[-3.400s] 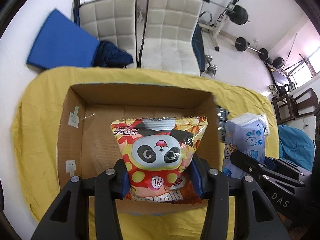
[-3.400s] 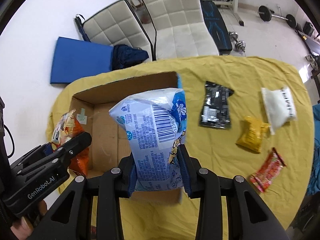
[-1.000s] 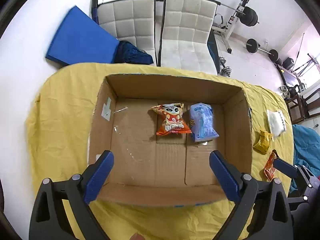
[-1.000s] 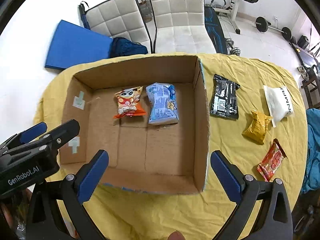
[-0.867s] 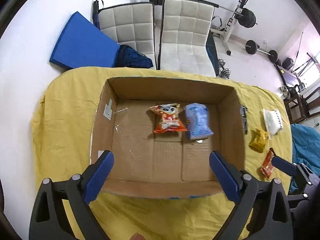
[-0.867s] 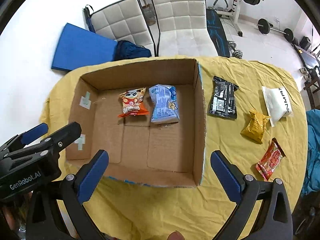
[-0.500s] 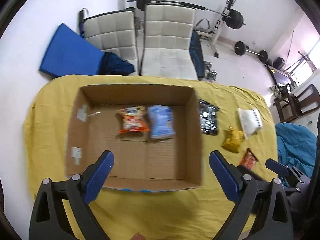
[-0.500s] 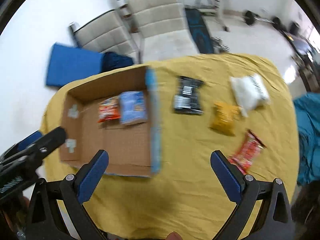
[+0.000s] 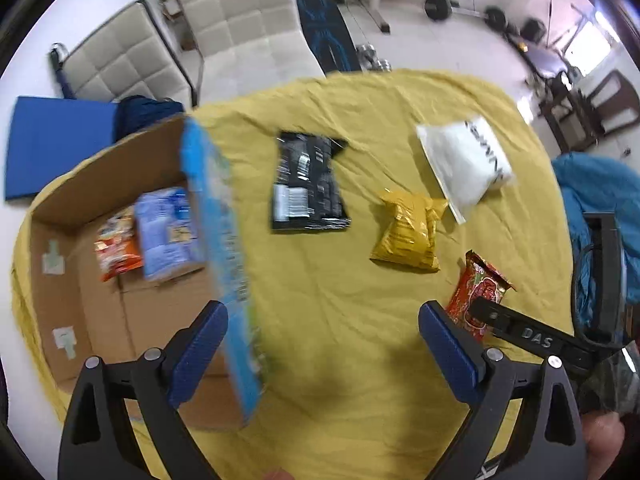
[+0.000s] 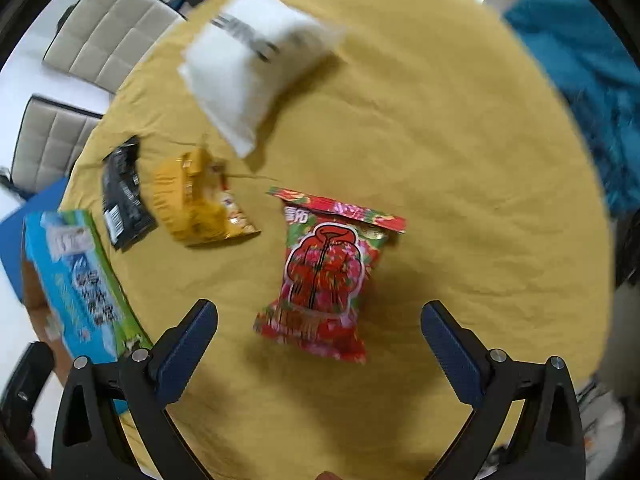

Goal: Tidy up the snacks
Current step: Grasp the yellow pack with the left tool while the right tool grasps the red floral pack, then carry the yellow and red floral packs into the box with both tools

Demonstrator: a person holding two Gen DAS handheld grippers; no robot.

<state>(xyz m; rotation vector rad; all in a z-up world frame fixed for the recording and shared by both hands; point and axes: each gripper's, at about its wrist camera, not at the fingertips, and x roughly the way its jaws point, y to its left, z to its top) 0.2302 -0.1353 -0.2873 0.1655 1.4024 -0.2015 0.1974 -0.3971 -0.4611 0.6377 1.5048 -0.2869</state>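
Yellow cloth (image 10: 440,128) covers my table, chairs (image 9: 240,20) behind — both my grippers, left (image 9: 324,344) and right (image 10: 320,344), spread wide, empty, red packet (image 10: 324,268) below the right.

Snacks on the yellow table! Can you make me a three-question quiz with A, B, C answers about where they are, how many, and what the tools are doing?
1. Where is the red snack bag?
A. Inside the cardboard box
B. On the yellow cloth, in front of the right tool
C. On a white chair

2. How many snack bags lie on the cloth outside the box?
A. Two
B. Four
C. Six

3. How is the left tool?
A. Open and empty
B. Shut on the yellow bag
C. Shut on the box

Answers:
1. B: it lies flat on the cloth, just ahead of the open right tool.
2. B: the black bag, yellow bag, white bag and red one.
3. A: its blue pads stand wide apart with nothing between them.
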